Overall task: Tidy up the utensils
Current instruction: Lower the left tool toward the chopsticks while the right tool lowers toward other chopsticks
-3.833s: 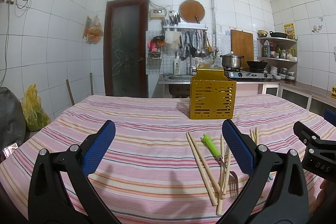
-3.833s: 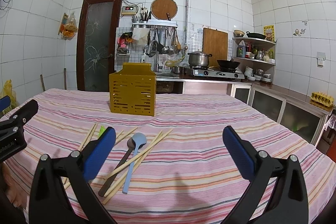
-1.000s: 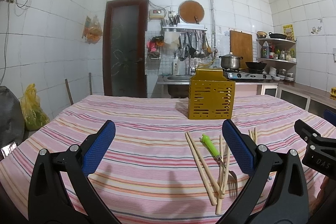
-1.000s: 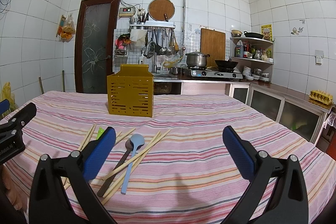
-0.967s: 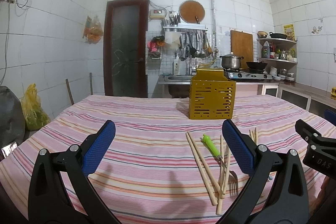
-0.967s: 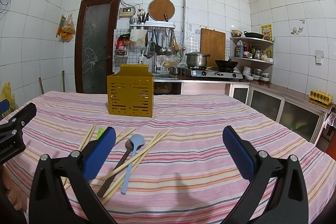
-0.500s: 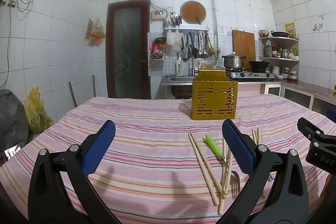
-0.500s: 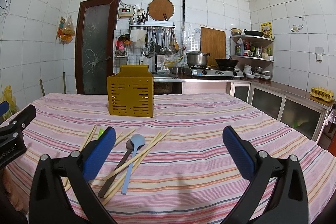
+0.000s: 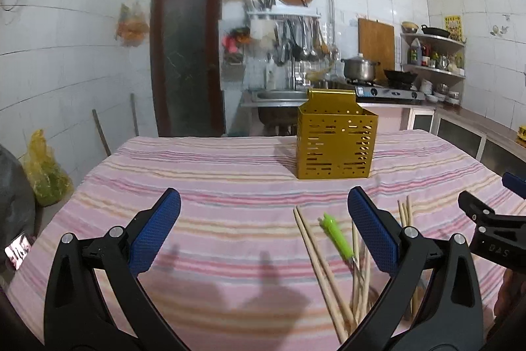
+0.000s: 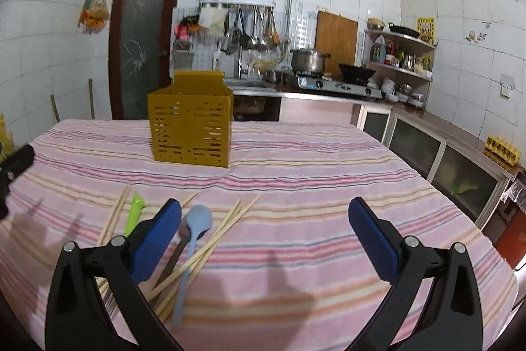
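Both claws, left claw (image 9: 263,229) and right claw (image 10: 264,232), gape wide, holding nothing, above the striped worktop (image 10: 312,186). Chopsticks (image 10: 213,236), blue spoon (image 10: 194,229) and green-handled fork (image 9: 337,240) lie loose near; yellow holder (image 10: 190,129) stands upright farther back.

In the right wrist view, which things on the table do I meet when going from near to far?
Blue spoon → green handle → yellow holder.

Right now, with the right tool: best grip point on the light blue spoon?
Take the blue spoon at mid-handle, coming from above with fingers across its narrow width. It lies flat on the tablecloth, bowl toward the yellow holder, crossed by chopsticks, so the bare handle stretch below the bowl is probably easiest.
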